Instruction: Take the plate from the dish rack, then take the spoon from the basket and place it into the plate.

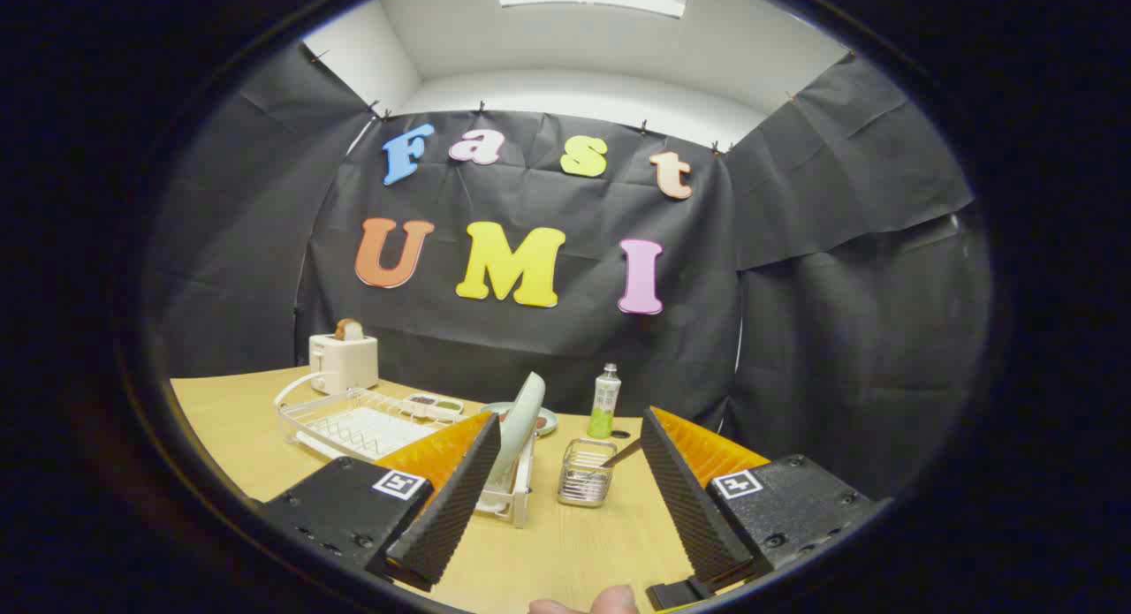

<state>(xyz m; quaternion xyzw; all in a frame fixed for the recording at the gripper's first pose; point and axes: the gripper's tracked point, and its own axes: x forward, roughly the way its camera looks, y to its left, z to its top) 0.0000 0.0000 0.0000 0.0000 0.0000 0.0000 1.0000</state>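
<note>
We see a pale wooden table [601, 552], on it a white toaster [343, 361], a wire tray [353, 424], a small dish rack [515, 495], a mesh basket [586, 473], a green bottle [605, 401].

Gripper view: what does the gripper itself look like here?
The gripper has two wedge-shaped fingers with black ribbed gripping faces and orange outer sides. Each sits on a black block with screws and a small white square marker with a black pattern.

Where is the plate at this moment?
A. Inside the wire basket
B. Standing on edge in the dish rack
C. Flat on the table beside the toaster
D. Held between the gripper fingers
B: the plate stands on edge in the dish rack, ahead of the open gripper, untouched.
</note>
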